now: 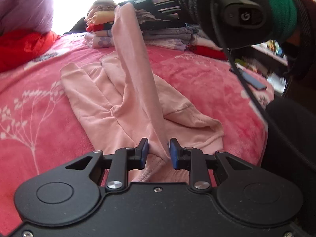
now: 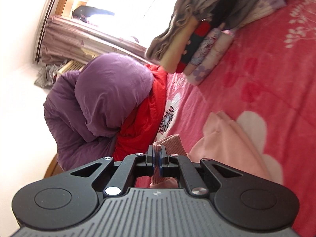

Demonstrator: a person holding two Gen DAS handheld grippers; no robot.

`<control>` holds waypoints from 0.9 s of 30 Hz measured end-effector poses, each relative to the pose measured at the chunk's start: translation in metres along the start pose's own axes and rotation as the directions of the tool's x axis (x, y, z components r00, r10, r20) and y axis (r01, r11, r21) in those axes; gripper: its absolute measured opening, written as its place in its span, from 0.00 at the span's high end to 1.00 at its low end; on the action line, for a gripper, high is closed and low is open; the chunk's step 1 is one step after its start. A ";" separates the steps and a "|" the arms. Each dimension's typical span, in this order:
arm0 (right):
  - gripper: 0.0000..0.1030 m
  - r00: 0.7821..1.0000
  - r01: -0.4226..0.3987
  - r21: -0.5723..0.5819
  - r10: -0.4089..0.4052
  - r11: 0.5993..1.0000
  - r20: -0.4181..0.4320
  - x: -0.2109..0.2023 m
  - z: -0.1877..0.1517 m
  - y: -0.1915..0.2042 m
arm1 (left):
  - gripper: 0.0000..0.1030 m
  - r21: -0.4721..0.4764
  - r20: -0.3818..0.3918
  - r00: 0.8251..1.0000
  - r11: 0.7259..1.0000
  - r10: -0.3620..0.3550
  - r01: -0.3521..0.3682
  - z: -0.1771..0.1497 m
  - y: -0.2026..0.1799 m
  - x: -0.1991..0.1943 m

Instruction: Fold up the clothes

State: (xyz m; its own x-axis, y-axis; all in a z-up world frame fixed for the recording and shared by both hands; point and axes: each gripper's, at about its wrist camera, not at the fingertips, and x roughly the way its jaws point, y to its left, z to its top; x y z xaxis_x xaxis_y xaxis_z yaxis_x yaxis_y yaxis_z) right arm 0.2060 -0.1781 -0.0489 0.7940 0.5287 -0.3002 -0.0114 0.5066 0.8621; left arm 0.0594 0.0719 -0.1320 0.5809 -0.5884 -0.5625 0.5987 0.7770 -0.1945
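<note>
Faintly, "G" logo on black device (image 1: 244,16)

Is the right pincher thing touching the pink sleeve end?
Touching. The right wrist view shows the right gripper with its jaws closed on the ribbed cuff of the pale pink soft cotton garment, no gap between pads and cloth.

White "G" logo on black webcam (image 1: 244,15), no other legible txt

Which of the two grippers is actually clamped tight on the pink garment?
The right gripper, shut on the ribbed cuff. The left gripper has its jaws apart, with the pink garment running between them.
</note>
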 end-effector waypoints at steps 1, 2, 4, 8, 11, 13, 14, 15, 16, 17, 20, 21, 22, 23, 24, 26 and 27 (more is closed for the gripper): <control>0.94 1.000 0.006 -0.017 -0.006 1.000 -0.009 0.010 -0.001 0.007 | 0.77 -0.030 0.002 1.000 0.999 -0.013 0.014 0.001 0.005 -0.001; 0.94 1.000 0.011 -0.031 -0.011 0.999 -0.020 0.019 -0.002 0.012 | 0.77 -0.061 0.007 1.000 0.998 -0.025 0.025 0.001 0.010 -0.002; 0.94 0.999 0.026 -0.054 -0.028 0.998 -0.037 0.038 -0.004 0.020 | 0.77 -0.117 0.018 0.999 0.992 -0.040 0.042 0.001 0.019 -0.006; 0.94 0.994 0.076 -0.085 -0.082 0.994 -0.072 0.073 -0.008 0.026 | 0.77 -0.238 0.042 0.997 0.969 -0.065 0.073 0.001 0.038 -0.012; 0.94 0.988 0.112 -0.102 -0.121 0.988 -0.091 0.094 -0.010 0.025 | 0.77 -0.360 0.046 0.996 0.929 -0.074 0.085 -0.002 0.059 -0.014; 0.94 0.985 0.132 -0.122 -0.144 0.984 -0.098 0.106 -0.011 0.025 | 0.77 -0.415 0.046 0.996 0.905 -0.082 0.093 -0.004 0.069 -0.014; 0.94 0.982 0.144 -0.131 -0.158 0.981 -0.101 0.112 -0.011 0.024 | 0.77 -0.439 0.047 0.995 0.893 -0.087 0.099 -0.005 0.073 -0.013; 0.94 0.980 0.153 -0.138 -0.168 0.979 -0.105 0.117 -0.011 0.023 | 0.77 -0.461 0.046 0.994 0.881 -0.096 0.106 -0.006 0.076 -0.012; 0.94 0.978 0.162 -0.144 -0.179 0.976 -0.112 0.122 -0.012 0.021 | 0.77 -0.473 0.042 0.994 0.874 -0.105 0.112 -0.006 0.078 -0.010; 0.94 0.973 0.176 -0.154 -0.196 0.972 -0.121 0.129 -0.012 0.020 | 0.77 -0.482 0.037 0.993 0.868 -0.114 0.118 -0.006 0.078 -0.008; 0.91 0.958 0.204 -0.183 -0.234 0.962 -0.163 0.146 -0.016 0.015 | 0.77 -0.471 0.033 0.990 0.871 -0.141 0.140 -0.004 0.074 -0.007; 0.88 0.953 0.209 -0.192 -0.244 0.959 -0.178 0.151 -0.017 0.014 | 0.74 -0.469 0.032 0.990 0.872 -0.140 0.139 -0.003 0.073 -0.007; 0.86 0.951 0.210 -0.196 -0.247 0.958 -0.186 0.154 -0.017 0.013 | 0.66 -0.469 0.031 0.990 0.873 -0.137 0.135 -0.003 0.072 -0.007; 0.76 0.949 0.211 -0.199 -0.249 0.957 -0.193 0.156 -0.017 0.013 | 0.59 -0.471 0.030 0.991 0.872 -0.133 0.131 -0.002 0.072 -0.008; 0.63 0.951 0.207 -0.207 -0.246 0.956 -0.189 0.156 -0.016 0.015 | 0.53 -0.478 0.032 0.991 0.869 -0.127 0.127 -0.002 0.073 -0.009; 0.56 0.958 0.195 -0.255 -0.239 0.947 -0.159 0.148 -0.013 0.021 | 0.53 -0.485 0.043 0.991 0.865 -0.125 0.130 -0.001 0.075 -0.013; 0.55 0.962 0.185 -0.277 -0.231 0.943 -0.144 0.143 -0.011 0.023 | 0.53 -0.485 0.046 0.992 0.865 -0.117 0.125 -0.001 0.075 -0.015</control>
State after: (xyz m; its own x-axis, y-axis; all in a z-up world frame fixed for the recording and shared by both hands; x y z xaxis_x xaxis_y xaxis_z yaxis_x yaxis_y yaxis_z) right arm 0.3127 -0.0835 -0.0759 0.6793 0.4899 -0.5464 -0.0323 0.7638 0.6446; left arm 0.0954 0.1395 -0.1389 0.5319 -0.6849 -0.4979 0.3230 0.7077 -0.6284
